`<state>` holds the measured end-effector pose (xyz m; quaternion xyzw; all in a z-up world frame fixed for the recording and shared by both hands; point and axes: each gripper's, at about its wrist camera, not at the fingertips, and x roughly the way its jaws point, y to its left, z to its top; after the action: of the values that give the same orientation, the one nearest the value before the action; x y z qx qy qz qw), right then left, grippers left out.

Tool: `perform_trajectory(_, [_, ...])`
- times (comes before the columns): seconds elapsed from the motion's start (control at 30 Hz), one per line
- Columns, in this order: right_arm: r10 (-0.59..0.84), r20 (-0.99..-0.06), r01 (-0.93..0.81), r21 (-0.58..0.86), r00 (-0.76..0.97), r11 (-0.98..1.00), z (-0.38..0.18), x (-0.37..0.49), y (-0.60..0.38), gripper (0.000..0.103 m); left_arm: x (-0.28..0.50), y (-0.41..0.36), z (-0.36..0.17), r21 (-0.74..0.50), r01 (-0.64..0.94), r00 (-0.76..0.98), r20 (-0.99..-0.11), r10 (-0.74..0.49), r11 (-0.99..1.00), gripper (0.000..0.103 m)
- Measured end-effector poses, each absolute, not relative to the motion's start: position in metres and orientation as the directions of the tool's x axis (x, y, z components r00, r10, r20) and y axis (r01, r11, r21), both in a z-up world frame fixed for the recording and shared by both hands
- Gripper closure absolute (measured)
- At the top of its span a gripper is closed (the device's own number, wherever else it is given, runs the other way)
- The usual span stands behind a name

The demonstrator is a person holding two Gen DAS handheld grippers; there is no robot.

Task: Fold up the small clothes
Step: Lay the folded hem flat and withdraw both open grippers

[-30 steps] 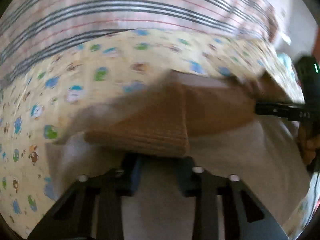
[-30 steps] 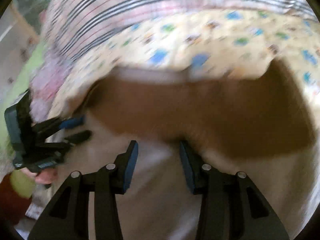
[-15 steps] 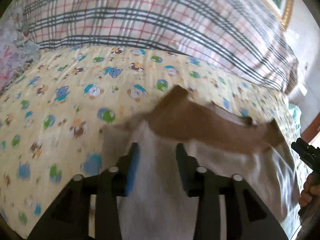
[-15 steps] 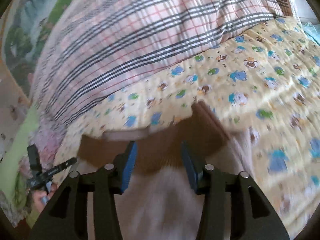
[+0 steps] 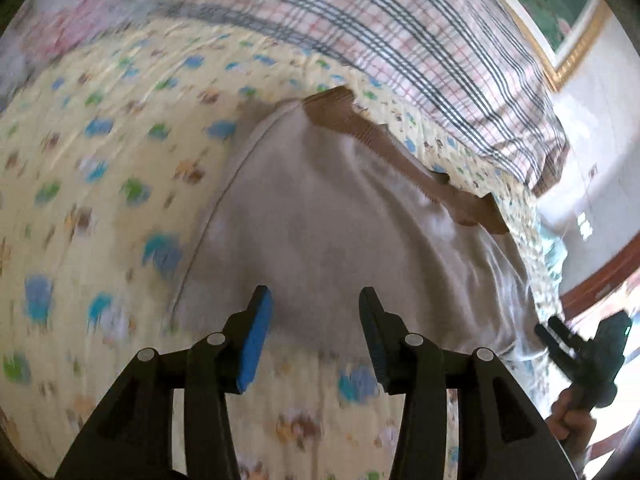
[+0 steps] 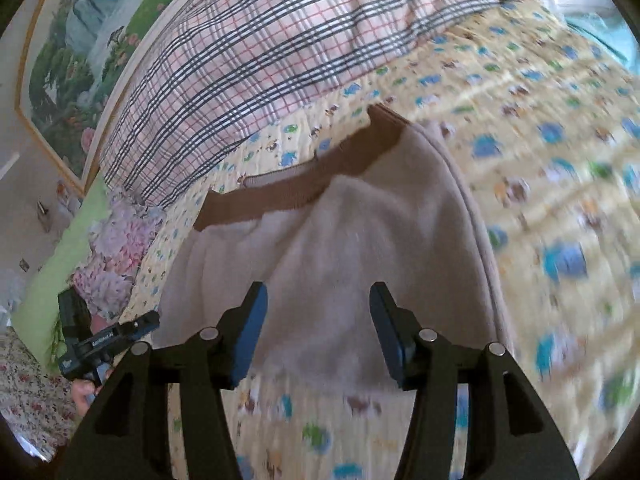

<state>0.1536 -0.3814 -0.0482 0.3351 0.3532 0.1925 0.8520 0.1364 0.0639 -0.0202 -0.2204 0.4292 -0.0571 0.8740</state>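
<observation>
- The left hand-held gripper (image 5: 312, 316) and right hand-held gripper (image 6: 316, 312) each hang with jaws apart, gripping nothing.
- Just ahead of both, the beige garment (image 5: 340, 220) lies spread on the bed (image 5: 100, 200), apparently laid flat to be folded.
- Soft, fleecy cloth; a ribbed brown band (image 6: 304, 184) edges its far end, near a plaid pillow (image 6: 260, 52).

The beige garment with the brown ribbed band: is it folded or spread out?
Spread out: the beige garment with the brown ribbed band lies flat on the yellow cartoon-print sheet.
</observation>
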Motion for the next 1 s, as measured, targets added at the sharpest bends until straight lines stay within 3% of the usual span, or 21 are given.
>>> perform_trajectory(0.23, [0.557,-0.488,-0.054,0.718,0.672,0.694,-0.062,0.133,-0.383,0.048,0.109,0.075,-0.03,-0.499,-0.145,0.619,-0.719,-0.315,0.854,0.056])
perform_trajectory(0.37, [0.55,-0.472,-0.038,0.735,0.688,0.678,-0.064,0.122,-0.387,0.048,0.104,0.086,-0.036,-0.542,-0.192,0.622,-0.712,-0.325,0.818,0.046])
perform_trajectory(1.0, [0.568,-0.444,-0.066,0.746,0.693,0.663,-0.058,0.112,-0.378,0.048,0.13,0.085,-0.056,-0.656,-0.287,0.615,-0.685,-0.391,0.698,0.027])
